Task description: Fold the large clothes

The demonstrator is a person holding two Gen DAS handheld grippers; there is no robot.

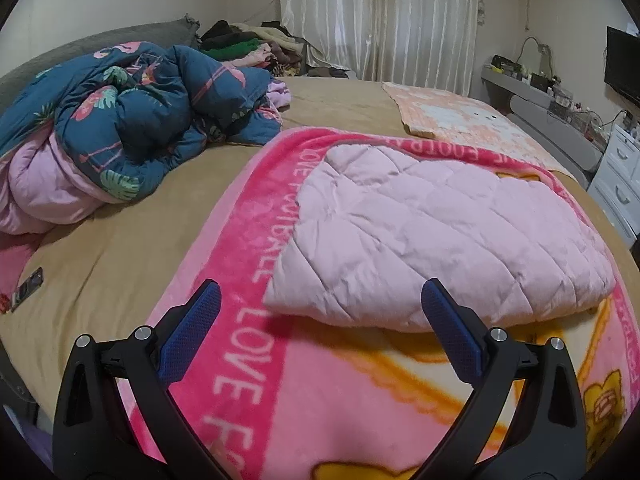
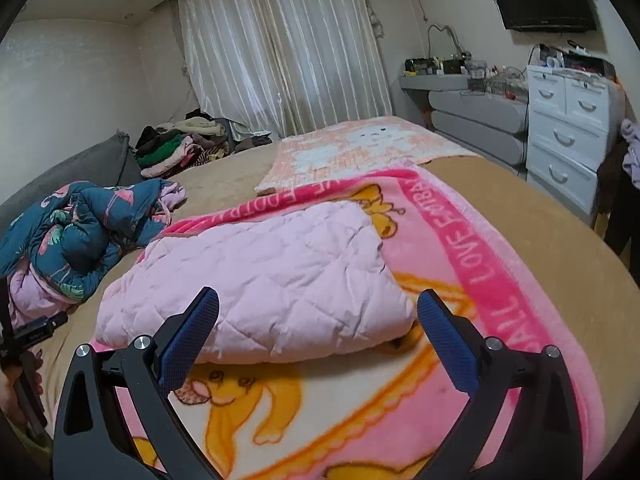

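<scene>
A pale pink quilted garment [image 1: 436, 236] lies folded into a flat bundle on a pink cartoon blanket [image 1: 320, 408] spread over the bed. In the right wrist view the same folded garment [image 2: 260, 280] rests on the blanket [image 2: 360, 412]. My left gripper [image 1: 320, 292] hovers open just short of the bundle's near left edge, with nothing between its blue pads. My right gripper [image 2: 318, 300] is open wide over the bundle's near edge, and its pads touch nothing. A bit of the left gripper's black frame [image 2: 36, 332] shows at the far left of the right wrist view.
A crumpled dark blue flamingo quilt [image 1: 132, 116] lies at the left of the tan bed [image 1: 112, 256]. A peach blanket [image 1: 460, 120] lies beyond. Piled clothes [image 2: 180, 144] sit by the curtain. A white drawer chest [image 2: 568, 136] and grey shelves [image 2: 476, 116] stand to the right.
</scene>
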